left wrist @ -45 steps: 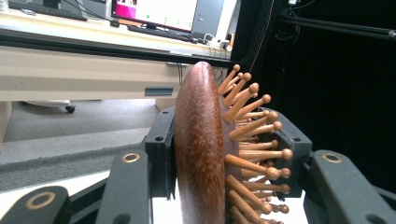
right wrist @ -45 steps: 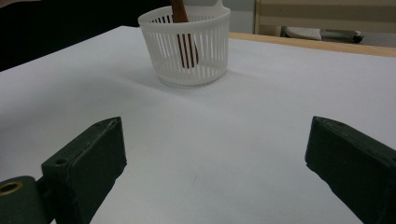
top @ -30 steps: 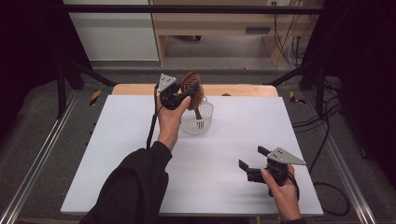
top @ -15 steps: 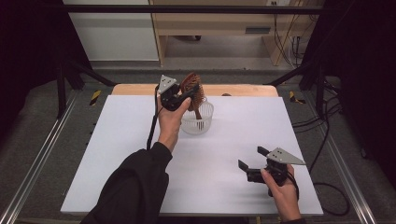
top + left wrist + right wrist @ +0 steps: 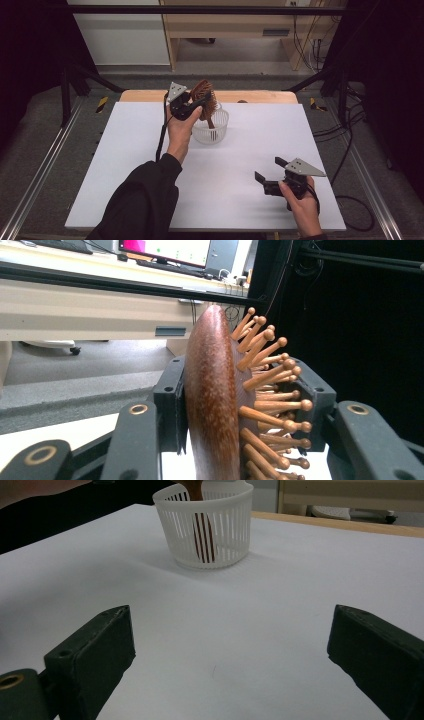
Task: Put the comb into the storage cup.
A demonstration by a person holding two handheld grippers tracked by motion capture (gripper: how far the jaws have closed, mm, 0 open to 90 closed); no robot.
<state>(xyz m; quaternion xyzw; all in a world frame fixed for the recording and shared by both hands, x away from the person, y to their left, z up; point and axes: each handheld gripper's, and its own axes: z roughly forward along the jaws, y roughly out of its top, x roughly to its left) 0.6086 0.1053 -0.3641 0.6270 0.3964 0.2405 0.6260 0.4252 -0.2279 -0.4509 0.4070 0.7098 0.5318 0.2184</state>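
Observation:
A brown wooden hairbrush (image 5: pixel 204 94) with ball-tipped pins stands upright, its handle down inside a white slotted basket (image 5: pixel 212 131) at the table's far middle. My left gripper (image 5: pixel 192 103) is shut on the brush head; in the left gripper view the pads squeeze the hairbrush (image 5: pixel 220 400) from back and pin side. Through the basket (image 5: pixel 207 525) slots in the right gripper view the dark handle shows. My right gripper (image 5: pixel 270 172) rests low at the near right of the table, jaws wide open with nothing between them, pointing toward the basket.
The white table top (image 5: pixel 125 160) has a wooden strip along its far edge (image 5: pixel 260 96). Metal rails run down both sides on the floor. A desk with a monitor (image 5: pixel 165 250) stands beyond the table.

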